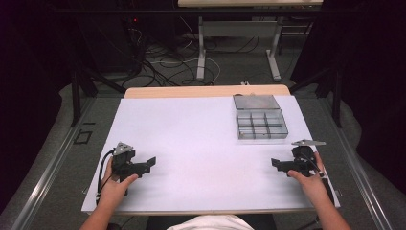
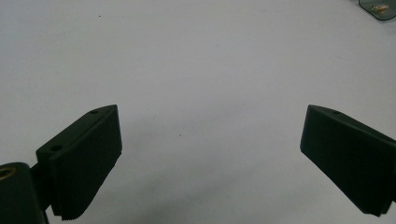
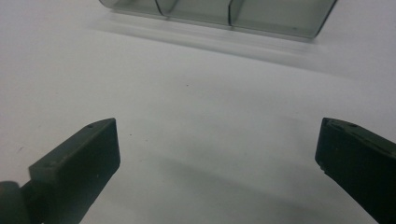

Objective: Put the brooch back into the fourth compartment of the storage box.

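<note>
A clear grey plastic compartment box (image 1: 259, 116) with its lid folded back lies at the far right of the white table top (image 1: 191, 143). My left gripper (image 1: 149, 163) rests low at the near left, held by a hand, jaws pointing right. In the left gripper view it (image 2: 210, 140) stands open over bare white surface, nothing between the jaws. My right gripper (image 1: 276, 164) is at the near right, pointing left, below the box. It (image 3: 217, 149) is open and empty, with the box's near wall (image 3: 219, 14) ahead of it.
A corner of the box (image 2: 379, 8) shows at the top right of the left gripper view. Beyond the table's far wooden edge (image 1: 206, 91) are cables and metal table legs (image 1: 201, 52) on the floor. Dark frame posts stand at both sides.
</note>
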The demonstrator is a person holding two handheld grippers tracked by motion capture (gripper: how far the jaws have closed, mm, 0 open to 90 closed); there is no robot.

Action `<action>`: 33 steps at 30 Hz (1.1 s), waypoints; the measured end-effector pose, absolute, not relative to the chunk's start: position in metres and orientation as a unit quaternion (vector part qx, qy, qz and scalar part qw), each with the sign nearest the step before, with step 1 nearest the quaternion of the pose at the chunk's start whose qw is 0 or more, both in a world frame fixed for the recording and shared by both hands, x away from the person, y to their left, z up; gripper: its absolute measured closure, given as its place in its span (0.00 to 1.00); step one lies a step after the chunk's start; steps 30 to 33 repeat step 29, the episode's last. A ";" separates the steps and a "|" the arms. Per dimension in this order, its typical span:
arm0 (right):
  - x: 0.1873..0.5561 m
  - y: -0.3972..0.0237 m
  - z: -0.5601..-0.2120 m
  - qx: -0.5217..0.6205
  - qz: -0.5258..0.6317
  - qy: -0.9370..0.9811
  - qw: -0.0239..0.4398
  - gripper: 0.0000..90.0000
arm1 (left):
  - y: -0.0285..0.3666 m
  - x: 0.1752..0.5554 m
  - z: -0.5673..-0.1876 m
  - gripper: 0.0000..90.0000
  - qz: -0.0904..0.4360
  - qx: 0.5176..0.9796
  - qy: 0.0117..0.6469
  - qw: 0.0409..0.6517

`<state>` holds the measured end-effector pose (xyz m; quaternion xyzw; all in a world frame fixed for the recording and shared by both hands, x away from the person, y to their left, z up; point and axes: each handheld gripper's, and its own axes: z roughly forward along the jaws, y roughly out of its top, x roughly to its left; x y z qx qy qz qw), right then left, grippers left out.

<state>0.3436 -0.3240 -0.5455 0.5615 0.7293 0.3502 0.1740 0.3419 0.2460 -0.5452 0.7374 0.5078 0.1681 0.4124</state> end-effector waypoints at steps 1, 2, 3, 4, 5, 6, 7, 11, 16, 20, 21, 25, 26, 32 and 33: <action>0.344 -0.325 -0.546 0.564 0.352 0.726 0.175 0.00 | 0.246 0.342 -0.545 0.06 0.168 0.737 0.508 0.413; 0.344 -0.327 -0.546 0.565 0.351 0.725 0.179 0.00 | 0.246 0.342 -0.545 0.06 0.168 0.737 0.508 0.413; 0.345 -0.329 -0.546 0.565 0.350 0.725 0.182 0.00 | 0.246 0.342 -0.545 0.06 0.169 0.737 0.509 0.412; 0.345 -0.330 -0.546 0.567 0.346 0.725 0.183 0.00 | 0.246 0.342 -0.545 0.06 0.169 0.736 0.509 0.413; 0.346 -0.332 -0.546 0.571 0.340 0.724 0.184 0.00 | 0.246 0.342 -0.545 0.06 0.168 0.736 0.508 0.414; 0.347 -0.333 -0.545 0.572 0.338 0.724 0.183 0.00 | 0.246 0.342 -0.545 0.06 0.168 0.737 0.508 0.413; 0.347 -0.335 -0.546 0.575 0.335 0.723 0.185 0.00 | 0.246 0.342 -0.545 0.06 0.169 0.737 0.508 0.413; 0.348 -0.340 -0.547 0.584 0.331 0.716 0.190 0.00 | 0.246 0.342 -0.545 0.06 0.168 0.736 0.509 0.413; 0.348 -0.344 -0.547 0.593 0.335 0.708 0.187 0.00 | 0.246 0.342 -0.545 0.06 0.168 0.737 0.509 0.412; 0.349 -0.344 -0.548 0.599 0.335 0.703 0.189 0.00 | 0.246 0.342 -0.545 0.06 0.167 0.736 0.510 0.413; 0.349 -0.344 -0.548 0.602 0.334 0.701 0.185 0.00 | 0.246 0.342 -0.545 0.06 0.167 0.736 0.510 0.413; 0.348 -0.345 -0.548 0.606 0.336 0.697 0.183 0.00 | 0.246 0.342 -0.545 0.06 0.167 0.737 0.507 0.413; 0.348 -0.346 -0.549 0.609 0.336 0.695 0.183 0.00 | 0.246 0.342 -0.545 0.06 0.167 0.738 0.507 0.413; 0.348 -0.347 -0.549 0.612 0.336 0.692 0.184 0.00 | 0.246 0.343 -0.545 0.06 0.166 0.738 0.508 0.412; 0.348 -0.347 -0.549 0.612 0.336 0.692 0.184 0.00 | 0.246 0.343 -0.545 0.06 0.166 0.738 0.508 0.412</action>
